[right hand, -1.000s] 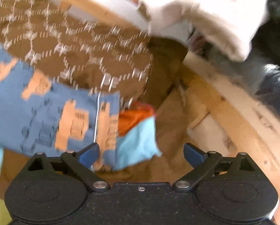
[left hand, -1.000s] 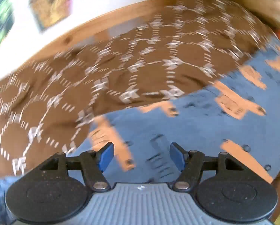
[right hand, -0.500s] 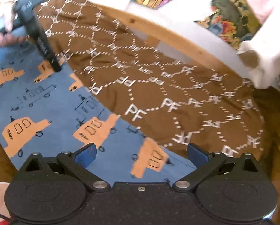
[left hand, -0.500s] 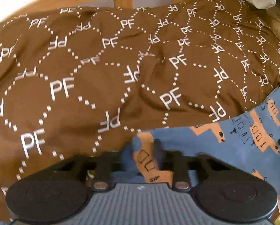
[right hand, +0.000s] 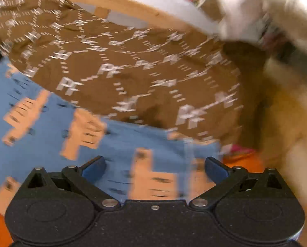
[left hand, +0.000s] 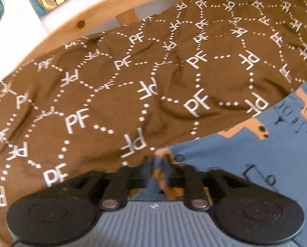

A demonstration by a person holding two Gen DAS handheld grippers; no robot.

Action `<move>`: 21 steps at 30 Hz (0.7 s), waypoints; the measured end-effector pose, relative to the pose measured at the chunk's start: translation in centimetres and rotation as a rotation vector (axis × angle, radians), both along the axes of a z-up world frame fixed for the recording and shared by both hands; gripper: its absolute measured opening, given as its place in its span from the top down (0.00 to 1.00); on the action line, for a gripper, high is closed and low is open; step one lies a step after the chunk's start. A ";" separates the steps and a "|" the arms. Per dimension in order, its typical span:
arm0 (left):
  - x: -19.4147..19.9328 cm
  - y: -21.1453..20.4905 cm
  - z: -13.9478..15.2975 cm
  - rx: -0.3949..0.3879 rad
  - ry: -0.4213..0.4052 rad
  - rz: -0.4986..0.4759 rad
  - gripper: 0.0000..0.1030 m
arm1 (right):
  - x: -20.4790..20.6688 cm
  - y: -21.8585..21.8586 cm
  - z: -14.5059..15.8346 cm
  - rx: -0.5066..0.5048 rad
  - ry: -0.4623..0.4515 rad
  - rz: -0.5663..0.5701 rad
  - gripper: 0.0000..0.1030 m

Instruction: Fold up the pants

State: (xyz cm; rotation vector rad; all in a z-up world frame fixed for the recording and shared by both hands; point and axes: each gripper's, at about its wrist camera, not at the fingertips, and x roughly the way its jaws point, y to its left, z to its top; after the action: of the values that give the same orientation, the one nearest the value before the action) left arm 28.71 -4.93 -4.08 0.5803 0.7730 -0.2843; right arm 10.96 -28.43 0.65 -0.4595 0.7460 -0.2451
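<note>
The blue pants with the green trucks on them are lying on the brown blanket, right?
Not quite. The trucks on the blue pants are orange, not green; the left wrist view shows it, and the right wrist view too. The rest is right: the pants lie on the brown blanket with the white letters.

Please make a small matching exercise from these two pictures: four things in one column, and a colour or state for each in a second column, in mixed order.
Column 1:
1. pants
2. bedcover
3. left claw
4. right claw

Column 2:
A. brown, with white PF letters
B. wide open, nothing pinched
C. blue, with orange cars
D. fingers close together, a fold of cloth between them, now opening

Pairs: 1-C, 2-A, 3-D, 4-B
</note>
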 end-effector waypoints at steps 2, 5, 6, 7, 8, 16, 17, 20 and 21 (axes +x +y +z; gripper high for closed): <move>-0.6 -0.3 0.6 0.045 -0.049 0.029 0.39 | -1.1 -0.9 1.2 0.040 -0.037 0.012 0.01; -2.4 -0.8 1.6 0.049 -0.091 -0.007 0.29 | -2.7 -2.0 2.3 0.075 -0.072 -0.011 0.01; -3.1 -1.3 2.0 0.038 -0.096 -0.016 0.22 | -3.0 -2.1 2.4 0.064 -0.073 -0.025 0.01; -3.8 -1.9 2.3 0.010 -0.099 -0.027 0.15 | -3.6 -2.1 2.5 0.052 -0.076 -0.047 0.01; -4.4 -2.5 2.5 -0.020 -0.099 -0.039 0.12 | -4.3 -2.2 2.7 0.054 -0.085 -0.075 0.01; -8.0 -14.8 3.4 -0.180 -0.137 -0.370 0.10 | -10.4 -2.4 4.0 0.580 -0.151 -0.196 0.01; -8.1 -16.6 3.3 -0.187 -0.147 -0.414 0.10 | -10.7 -2.6 3.7 0.642 -0.145 -0.192 0.01; -6.5 -21.3 2.7 -0.223 -0.068 -0.490 0.10 | -10.9 -3.8 2.5 0.741 -0.128 -0.240 0.02; -6.0 -22.4 2.4 -0.230 -0.040 -0.497 0.10 | -11.0 -4.6 2.2 0.769 -0.131 -0.258 0.05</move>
State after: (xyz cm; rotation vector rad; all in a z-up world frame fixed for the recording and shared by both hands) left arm 22.73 -27.31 -1.63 0.5521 0.5383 -0.8061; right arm -0.01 -32.99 2.82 0.3813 0.7103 -0.2075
